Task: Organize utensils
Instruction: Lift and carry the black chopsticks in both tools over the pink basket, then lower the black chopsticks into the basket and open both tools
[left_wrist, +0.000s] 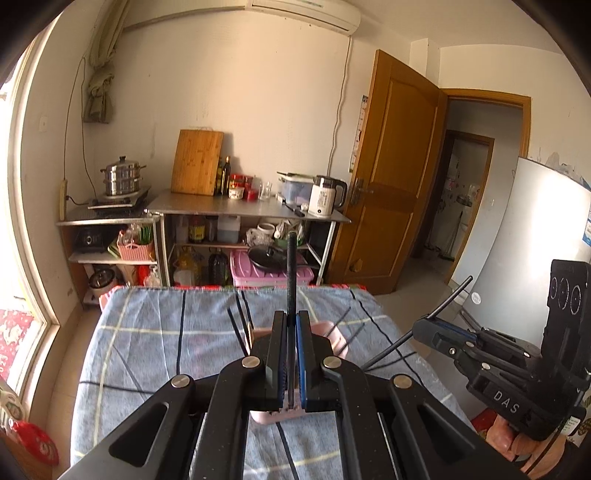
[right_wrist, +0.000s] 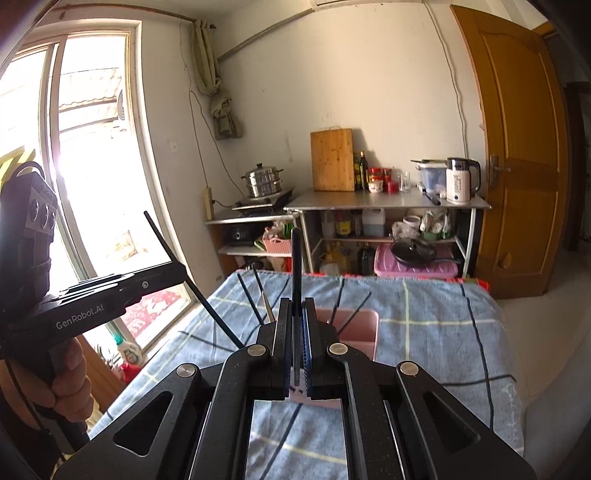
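Observation:
A pink utensil holder (left_wrist: 334, 334) (right_wrist: 361, 326) stands on the blue plaid cloth (left_wrist: 155, 350) (right_wrist: 436, 332), with several dark chopsticks (left_wrist: 240, 321) (right_wrist: 255, 293) leaning out of it. My left gripper (left_wrist: 291, 317) (right_wrist: 181, 271) is shut on a black chopstick (left_wrist: 291, 273) (right_wrist: 159, 232) just above the holder. My right gripper (right_wrist: 296, 306) (left_wrist: 424, 328) is shut on another black chopstick (right_wrist: 296, 258) (left_wrist: 450, 297) and is also raised over the holder. The two grippers hang side by side. My own fingers hide most of the holder's inside.
Beyond the cloth's far edge, a steel table (left_wrist: 236, 210) (right_wrist: 369, 201) carries a kettle (left_wrist: 327, 195), a cutting board (left_wrist: 197, 166) and jars. A steamer pot (left_wrist: 122, 181) is on a side shelf. The window (right_wrist: 85, 155) is left, the wooden door (left_wrist: 391, 173) right. A hand (right_wrist: 70, 373) holds the left gripper.

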